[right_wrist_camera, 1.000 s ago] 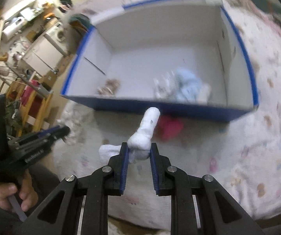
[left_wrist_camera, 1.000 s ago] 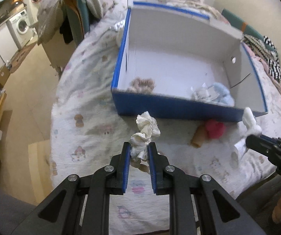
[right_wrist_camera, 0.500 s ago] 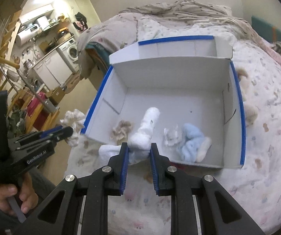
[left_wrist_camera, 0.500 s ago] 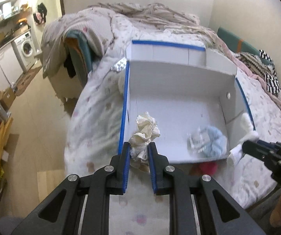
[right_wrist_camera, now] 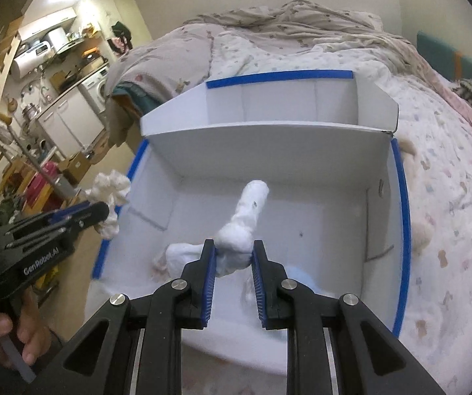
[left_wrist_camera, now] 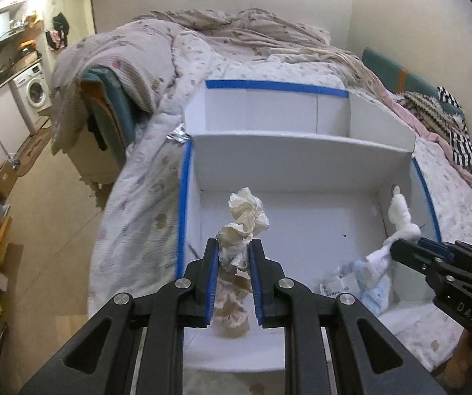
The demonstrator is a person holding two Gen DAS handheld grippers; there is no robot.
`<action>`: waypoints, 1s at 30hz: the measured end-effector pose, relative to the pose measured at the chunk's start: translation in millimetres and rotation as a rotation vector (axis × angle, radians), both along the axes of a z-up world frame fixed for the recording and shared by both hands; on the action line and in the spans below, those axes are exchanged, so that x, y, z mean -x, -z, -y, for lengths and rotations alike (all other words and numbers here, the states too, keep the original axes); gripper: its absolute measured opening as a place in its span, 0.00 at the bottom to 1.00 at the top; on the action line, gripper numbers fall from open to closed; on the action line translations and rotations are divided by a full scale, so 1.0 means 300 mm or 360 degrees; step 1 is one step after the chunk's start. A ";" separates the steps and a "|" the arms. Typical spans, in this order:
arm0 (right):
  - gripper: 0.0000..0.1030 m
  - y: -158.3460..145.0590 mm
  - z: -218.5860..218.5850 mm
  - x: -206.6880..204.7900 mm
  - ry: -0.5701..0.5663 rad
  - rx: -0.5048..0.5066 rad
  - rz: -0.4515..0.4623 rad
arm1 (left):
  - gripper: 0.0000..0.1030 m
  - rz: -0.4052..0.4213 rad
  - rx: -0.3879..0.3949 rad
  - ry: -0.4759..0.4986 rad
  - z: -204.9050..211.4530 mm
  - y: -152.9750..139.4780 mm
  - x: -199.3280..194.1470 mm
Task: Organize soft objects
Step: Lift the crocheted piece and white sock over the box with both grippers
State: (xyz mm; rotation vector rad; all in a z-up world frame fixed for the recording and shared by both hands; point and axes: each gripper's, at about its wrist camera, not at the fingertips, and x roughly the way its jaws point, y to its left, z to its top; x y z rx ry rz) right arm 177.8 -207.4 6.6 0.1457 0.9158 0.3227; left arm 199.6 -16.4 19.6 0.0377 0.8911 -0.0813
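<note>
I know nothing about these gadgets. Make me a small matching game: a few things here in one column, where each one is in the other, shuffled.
Things:
1. cream ruffled cloth
2. white sock
3. pale blue soft item
4. white box

Places:
A. lying on the box floor
B. in the right gripper
C. sitting on the bed
D. in the left gripper

Pairs: 1-D, 2-B, 3-A, 4-C

I see bare box floor point(left_wrist_camera: 308, 223) open ahead; a pale-blue cloth pile point(left_wrist_camera: 370, 286) crowds its near-right corner.

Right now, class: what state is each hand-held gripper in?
Left hand-held gripper: closed on the cream scrunchie.
Right hand-held gripper: closed on the white sock.
</note>
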 end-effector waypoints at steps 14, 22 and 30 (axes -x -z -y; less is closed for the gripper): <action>0.22 0.218 -0.057 -0.110 -0.0027 0.0071 -0.0242 | 0.17 -0.0092 -0.0044 -0.0047 0.026 0.161 -0.083; 0.22 0.273 -0.058 -0.135 -0.0021 0.0063 -0.0341 | 0.17 -0.0134 -0.0082 -0.0023 0.030 0.188 -0.101; 0.25 0.270 -0.061 -0.158 -0.0001 0.0045 -0.0372 | 0.24 -0.0177 -0.0116 -0.0019 0.044 0.213 -0.110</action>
